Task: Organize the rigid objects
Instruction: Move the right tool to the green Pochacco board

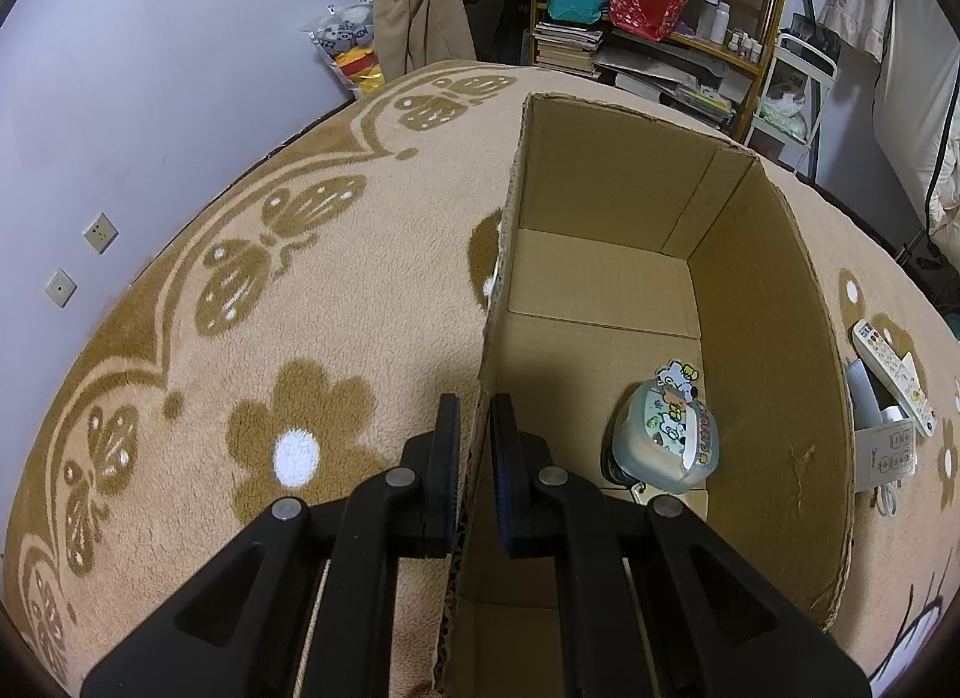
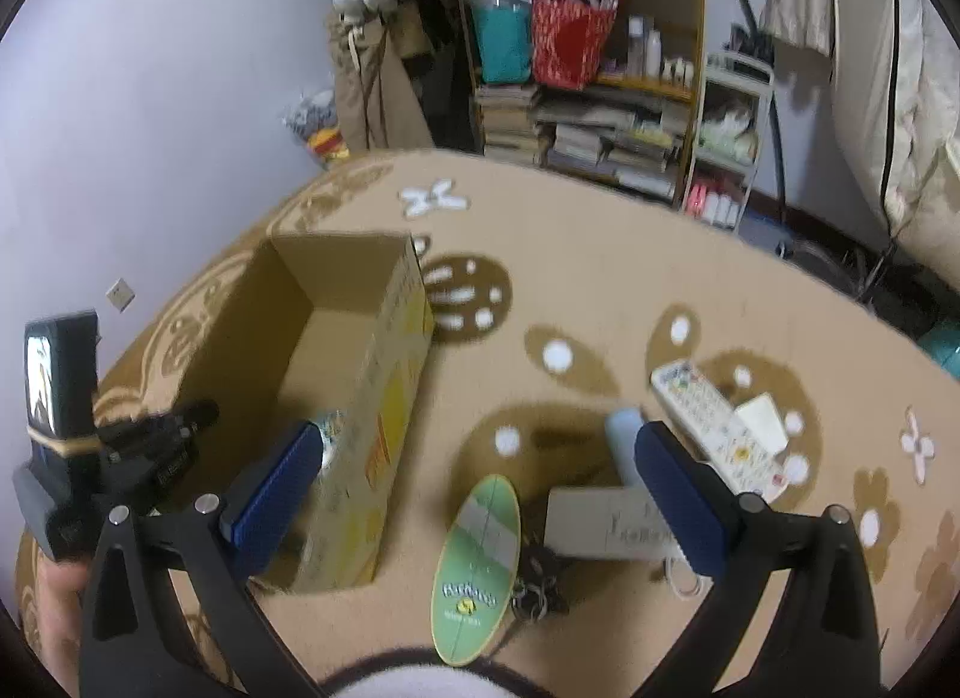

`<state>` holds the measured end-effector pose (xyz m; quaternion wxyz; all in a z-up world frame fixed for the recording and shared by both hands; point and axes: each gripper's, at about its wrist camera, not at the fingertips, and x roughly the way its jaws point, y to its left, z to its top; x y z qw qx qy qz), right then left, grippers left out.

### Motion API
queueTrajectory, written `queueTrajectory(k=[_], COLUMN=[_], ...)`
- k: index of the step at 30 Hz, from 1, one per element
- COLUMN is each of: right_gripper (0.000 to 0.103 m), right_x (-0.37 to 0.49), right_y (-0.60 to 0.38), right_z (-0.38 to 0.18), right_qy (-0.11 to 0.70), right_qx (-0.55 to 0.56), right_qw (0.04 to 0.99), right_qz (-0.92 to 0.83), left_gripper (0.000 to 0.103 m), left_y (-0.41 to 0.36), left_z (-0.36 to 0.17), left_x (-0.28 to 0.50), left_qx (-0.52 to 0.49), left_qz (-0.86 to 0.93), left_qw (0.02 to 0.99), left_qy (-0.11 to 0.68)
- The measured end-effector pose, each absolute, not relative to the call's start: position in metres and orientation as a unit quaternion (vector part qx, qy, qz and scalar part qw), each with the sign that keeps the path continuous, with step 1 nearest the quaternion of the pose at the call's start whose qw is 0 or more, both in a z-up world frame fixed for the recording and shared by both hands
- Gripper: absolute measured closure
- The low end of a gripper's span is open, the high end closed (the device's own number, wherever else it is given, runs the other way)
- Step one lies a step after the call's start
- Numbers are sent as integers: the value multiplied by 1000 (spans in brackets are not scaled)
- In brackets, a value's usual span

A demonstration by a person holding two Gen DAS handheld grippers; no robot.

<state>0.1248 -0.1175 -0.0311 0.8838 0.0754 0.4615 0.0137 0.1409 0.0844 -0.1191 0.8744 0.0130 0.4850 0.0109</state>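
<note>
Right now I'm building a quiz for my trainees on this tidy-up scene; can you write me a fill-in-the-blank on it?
1. The left tongs are clamped on the wall of the ____ box.
2. The sticker-covered pouch lies ____ that box.
3. The right tongs are wide ____ and hold nothing.
4. The white remote control lies on the ____, outside the box.

Missing words: cardboard; inside; open; carpet

Patterned blanket [image 2: 600,278] — cardboard box [image 2: 384,398], remote [image 2: 714,428], green fan [image 2: 477,554].
</note>
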Motion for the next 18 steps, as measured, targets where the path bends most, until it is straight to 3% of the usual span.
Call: queueTrajectory(k=[11,15,18], right_gripper=[0,12,37], right_x=[100,95,93], right_y=[-123,-125,-122], right_z=[-94,-112,-118], right_qy=[533,551,552], right_qx=[96,81,70], right_qw=[840,830,829], right_qz=[48,43,55], left_gripper=[94,94,94], left_y=[84,84,85], left_z=[-119,-119,-119], left_x=[141,141,141], left_qx=[14,13,12], left_qz=[11,11,10], left_qw=[874,874,874], left_qy=[485,485,485])
